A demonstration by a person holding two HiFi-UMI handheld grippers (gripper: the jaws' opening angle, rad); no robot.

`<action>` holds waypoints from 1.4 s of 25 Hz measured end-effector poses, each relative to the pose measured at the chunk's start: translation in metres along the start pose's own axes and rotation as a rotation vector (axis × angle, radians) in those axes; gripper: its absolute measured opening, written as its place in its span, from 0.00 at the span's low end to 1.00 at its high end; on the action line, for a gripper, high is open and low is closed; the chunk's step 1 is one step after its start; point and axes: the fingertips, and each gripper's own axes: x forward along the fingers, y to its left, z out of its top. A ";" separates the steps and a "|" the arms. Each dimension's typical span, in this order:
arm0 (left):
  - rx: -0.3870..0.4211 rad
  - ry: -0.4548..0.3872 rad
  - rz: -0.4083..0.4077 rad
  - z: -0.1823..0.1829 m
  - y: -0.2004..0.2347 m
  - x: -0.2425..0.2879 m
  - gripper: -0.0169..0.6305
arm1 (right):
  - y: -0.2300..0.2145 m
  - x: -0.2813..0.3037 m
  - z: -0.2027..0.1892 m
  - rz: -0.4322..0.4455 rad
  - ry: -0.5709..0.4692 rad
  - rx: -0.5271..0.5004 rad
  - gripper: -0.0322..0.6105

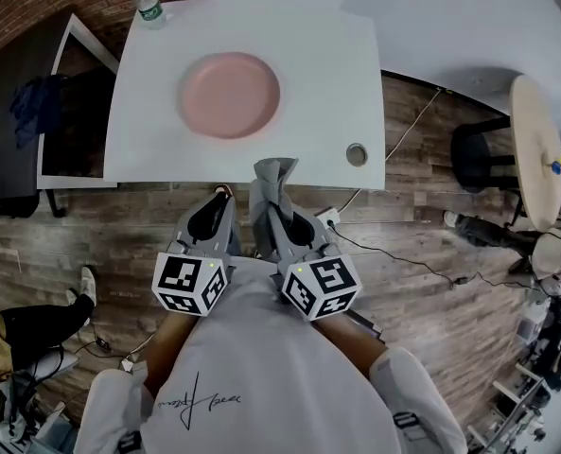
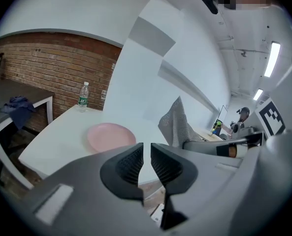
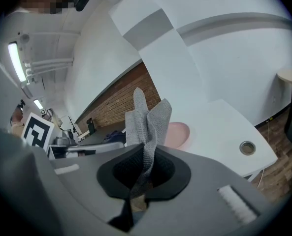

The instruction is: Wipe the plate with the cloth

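"Head view: where's the plate (image 1: 230, 95)?"
"Pink, in the middle of the white counter (image 1: 327, 83), beyond both tools. A bottle (image 1: 148, 3) stands at the far left corner."
"Cloth (image 1: 272, 189)?"
"In the right hand-held gripper (image 3: 145, 167). Its jaws are clamped on it and the grey folds stand up above them, at the counter's near edge, apart from the plate."
"Left hand-held gripper (image 2: 146, 157)?"
"Jaws all but closed, only a thin slit, nothing in it. It sits just beside the right one."
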 end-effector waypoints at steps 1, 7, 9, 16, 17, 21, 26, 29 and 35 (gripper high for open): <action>-0.007 0.001 0.003 0.004 0.008 0.003 0.11 | -0.001 0.008 0.003 -0.001 0.002 0.012 0.06; -0.035 -0.010 0.007 0.035 0.059 0.018 0.11 | 0.005 0.053 0.025 -0.011 0.003 0.038 0.06; -0.051 -0.008 0.005 0.043 0.077 0.023 0.11 | 0.009 0.069 0.034 -0.002 0.002 0.041 0.07; -0.118 -0.009 0.007 0.068 0.140 0.041 0.13 | 0.017 0.118 0.056 0.009 0.004 0.071 0.07; -0.113 -0.005 0.002 0.070 0.147 0.043 0.13 | 0.019 0.125 0.058 0.018 0.009 0.071 0.07; -0.068 0.017 -0.029 0.074 0.167 0.053 0.13 | 0.015 0.151 0.068 0.003 0.023 0.047 0.07; -0.077 0.043 -0.038 0.066 0.194 0.065 0.13 | -0.003 0.164 0.085 -0.072 -0.007 0.040 0.07; -0.084 0.051 -0.041 0.065 0.203 0.072 0.13 | -0.016 0.167 0.085 -0.113 0.001 0.041 0.07; -0.072 0.066 -0.046 0.067 0.216 0.094 0.14 | -0.027 0.183 0.081 -0.120 0.050 0.008 0.08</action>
